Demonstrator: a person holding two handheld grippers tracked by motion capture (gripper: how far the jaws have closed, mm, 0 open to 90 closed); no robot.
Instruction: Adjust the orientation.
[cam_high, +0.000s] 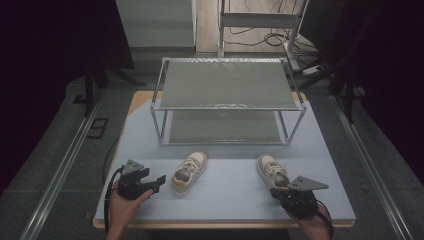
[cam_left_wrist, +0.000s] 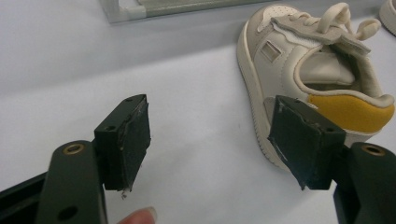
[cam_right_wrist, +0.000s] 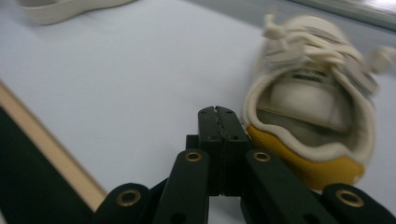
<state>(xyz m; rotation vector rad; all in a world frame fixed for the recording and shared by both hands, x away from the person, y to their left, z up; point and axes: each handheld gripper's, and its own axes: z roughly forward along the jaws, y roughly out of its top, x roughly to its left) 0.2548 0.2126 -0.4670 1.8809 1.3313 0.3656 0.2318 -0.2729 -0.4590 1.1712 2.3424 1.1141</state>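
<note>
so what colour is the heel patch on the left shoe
Mustard yellow on the left shoe, clearest in the left gripper view.

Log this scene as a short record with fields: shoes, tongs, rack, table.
left shoe: on the table, cream with a yellow heel tab, beside the left tongs
right shoe: on the table, heel toward the right tongs
left tongs: open, nothing between the jaws, shoe heel just behind one pad
right tongs: shut, empty, at the right shoe's heel
rack: two-tier metal frame behind the shoes, both shelves bare
table: pale blue-grey top
</note>
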